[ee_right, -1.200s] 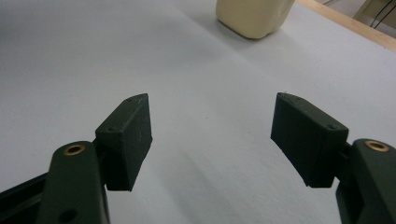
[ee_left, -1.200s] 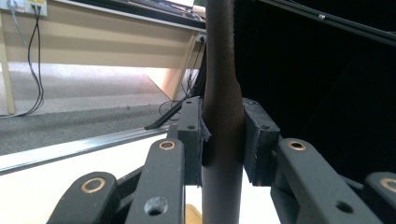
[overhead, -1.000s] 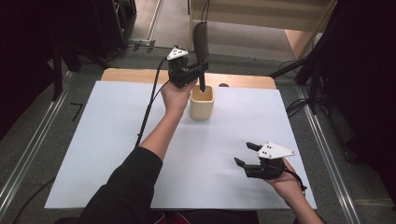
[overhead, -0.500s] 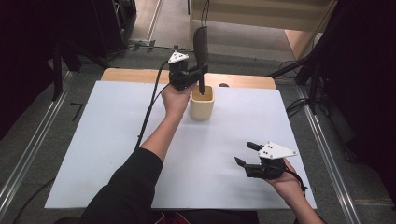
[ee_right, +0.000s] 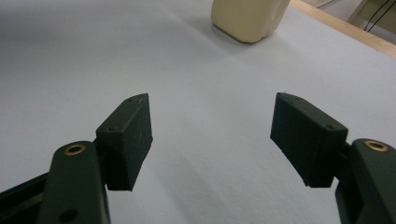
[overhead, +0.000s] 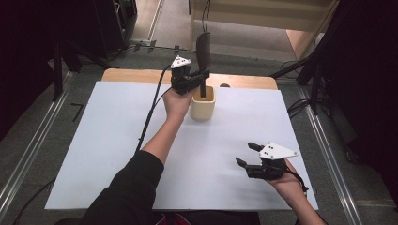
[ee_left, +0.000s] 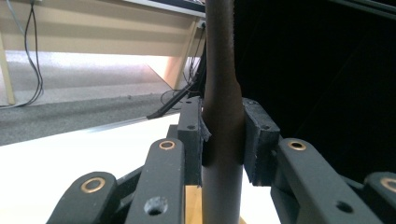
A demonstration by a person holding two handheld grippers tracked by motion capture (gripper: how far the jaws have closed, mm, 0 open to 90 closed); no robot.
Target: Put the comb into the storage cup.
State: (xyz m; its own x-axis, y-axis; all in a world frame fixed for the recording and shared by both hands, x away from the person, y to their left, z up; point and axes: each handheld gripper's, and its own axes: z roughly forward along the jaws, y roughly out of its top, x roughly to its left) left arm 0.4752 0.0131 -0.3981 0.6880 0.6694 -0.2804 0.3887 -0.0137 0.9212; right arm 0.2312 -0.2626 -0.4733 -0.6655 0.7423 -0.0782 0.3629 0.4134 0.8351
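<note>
Cream-coloured cup (overhead: 202,104) (smooth, squarish) sits upper centre, a dark matte utensil (overhead: 203,51) standing upright inside, clamped by the left gripper (overhead: 199,80); lower right, the right gripper (overhead: 247,154) gapes empty.

The cup (overhead: 202,102) stands on the sheet (overhead: 94,140) near the far edge, a utensil (overhead: 203,51) upright in it (left gripper (overhead: 199,79) beside); the right gripper (overhead: 248,154) sits nearer, well apart.
</note>
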